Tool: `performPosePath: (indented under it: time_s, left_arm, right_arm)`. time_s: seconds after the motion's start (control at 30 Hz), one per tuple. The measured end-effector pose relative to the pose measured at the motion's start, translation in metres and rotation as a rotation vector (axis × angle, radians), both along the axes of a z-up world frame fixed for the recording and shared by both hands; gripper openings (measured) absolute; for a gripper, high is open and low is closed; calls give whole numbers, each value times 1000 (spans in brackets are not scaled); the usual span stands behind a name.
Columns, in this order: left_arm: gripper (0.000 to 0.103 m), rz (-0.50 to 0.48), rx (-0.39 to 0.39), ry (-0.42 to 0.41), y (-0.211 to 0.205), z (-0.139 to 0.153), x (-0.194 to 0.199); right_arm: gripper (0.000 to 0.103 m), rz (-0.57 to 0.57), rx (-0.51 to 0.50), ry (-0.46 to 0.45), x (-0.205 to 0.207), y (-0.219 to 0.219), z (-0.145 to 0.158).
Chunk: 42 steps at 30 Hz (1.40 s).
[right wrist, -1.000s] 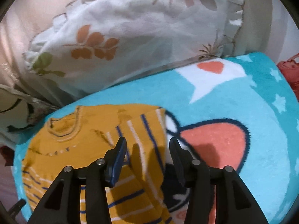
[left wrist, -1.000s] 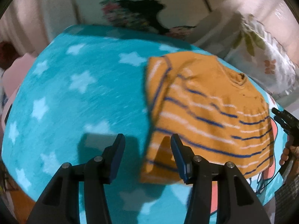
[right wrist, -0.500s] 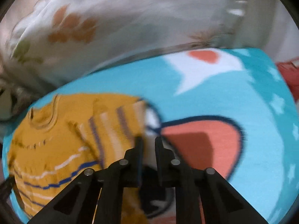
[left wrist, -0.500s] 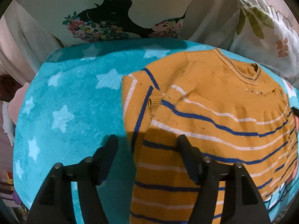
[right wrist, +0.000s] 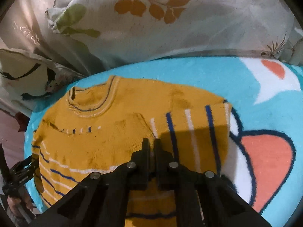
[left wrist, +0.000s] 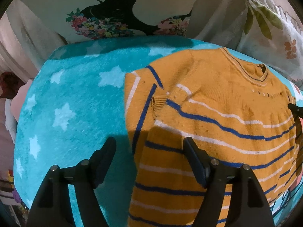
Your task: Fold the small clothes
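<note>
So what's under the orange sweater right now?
The sweater lies on a turquoise star-print blanket; beside it a red and white cartoon print shows. Whatever blanket pattern continues beneath the sweater is covered.

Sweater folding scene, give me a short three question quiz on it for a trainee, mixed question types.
1. True or false: the sweater lies on a blue blanket with white stars.
2. Which gripper has its jaws wide apart? A) left gripper B) right gripper
3. Fill in: both sleeves are folded in over the sweater's ____.

Key: 1 true. 2 A; the left jaws have just been opening, one on either side of the sweater's edge, while the right ones have closed with nothing visible between them. 3 body.
</note>
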<state>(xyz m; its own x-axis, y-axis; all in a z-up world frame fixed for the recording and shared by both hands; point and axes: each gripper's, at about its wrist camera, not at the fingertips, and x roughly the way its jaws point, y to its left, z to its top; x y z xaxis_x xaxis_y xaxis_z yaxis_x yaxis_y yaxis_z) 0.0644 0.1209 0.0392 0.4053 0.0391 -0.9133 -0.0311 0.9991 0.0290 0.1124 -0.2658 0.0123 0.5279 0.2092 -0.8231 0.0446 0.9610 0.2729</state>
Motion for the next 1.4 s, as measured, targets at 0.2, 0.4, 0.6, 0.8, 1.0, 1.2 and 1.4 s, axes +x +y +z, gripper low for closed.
performPosePath:
  time_s: [0.2, 0.4, 0.6, 0.8, 1.0, 1.2, 1.4]
  left_arm:
    - [78, 48, -74, 37, 12, -4, 4]
    - [78, 82, -198, 37, 36, 14, 2]
    - [78, 123, -220, -7, 76, 29, 8]
    - [78, 4, -298, -15, 77, 29, 29]
    - [82, -167, -400, 44, 59, 15, 41]
    - [83, -239, -483, 68, 51, 10, 48]
    - [83, -260, -450, 144, 47, -10, 67]
  right_arm:
    - [6, -86, 28, 23, 9, -21, -5]
    - [17, -130, -14, -39, -13, -32, 28]
    - [27, -45, -10, -153, -49, -3, 72]
    - [44, 211, -11, -156, -77, 99, 64]
    - [51, 443, -131, -153, -116, 211, 30]
    - [55, 601, -283, -215, -155, 288, 3]
    - [63, 730, -514, -296, -182, 343, -24]
